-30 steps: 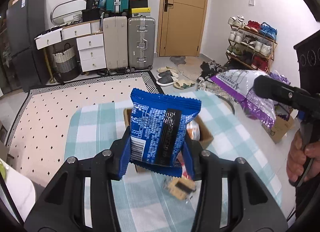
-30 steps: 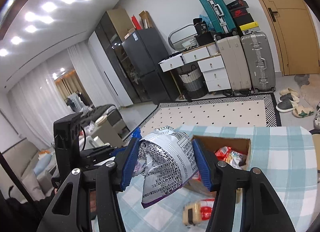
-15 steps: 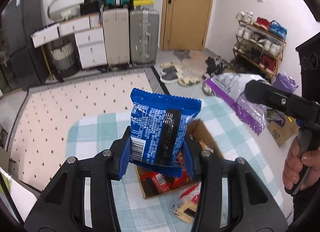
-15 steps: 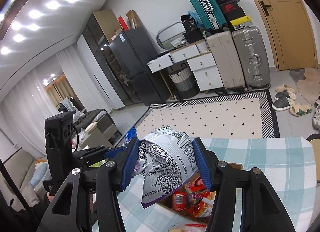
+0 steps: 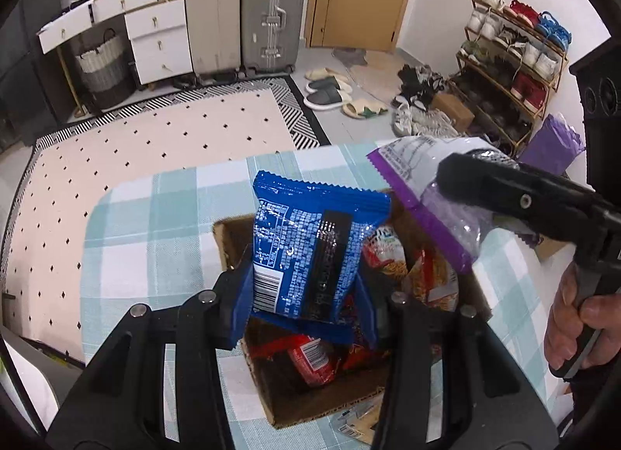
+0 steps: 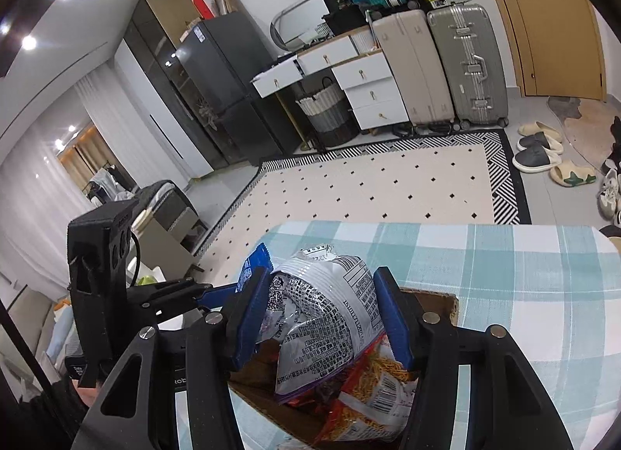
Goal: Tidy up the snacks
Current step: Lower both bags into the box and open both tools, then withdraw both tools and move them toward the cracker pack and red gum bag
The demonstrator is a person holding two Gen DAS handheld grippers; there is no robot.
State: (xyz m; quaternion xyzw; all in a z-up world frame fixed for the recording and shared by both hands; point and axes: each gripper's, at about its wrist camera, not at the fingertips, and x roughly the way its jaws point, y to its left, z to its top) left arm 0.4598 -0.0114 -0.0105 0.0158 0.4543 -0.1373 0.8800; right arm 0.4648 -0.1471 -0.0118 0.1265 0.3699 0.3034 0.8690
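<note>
Both packs now carried in over the box (image 5: 248, 364), where a second ago they hung higher and short of it, with more of the room than the surface in view. Box then seen far ahead; now directly below both grippers.

Left gripper (image 5: 306, 294): fingers clenched on the blue pack (image 5: 310, 252), held upright above the near half of the box. Right gripper (image 6: 322, 318): fingers clenched on the silver-and-purple bag (image 6: 322, 318), crumpled at the grip, its lower edge hanging at or just inside the box mouth, right above an orange noodle pack (image 6: 372, 384).

Box standing on the checked surface (image 5: 155, 225), already holding several red and orange packs (image 5: 310, 357). One small packet (image 5: 357, 423) lying outside, touching or just beside the near wall; not clear which.

Meaning for the task: transport done for both, only the drop left. Probably a slight lowering, then release. Bag bulky and springy, likely to ride up on the packs beneath; blue pack flat and stiff, likely to slide in beside it. Loose packet outside still to be collected.
</note>
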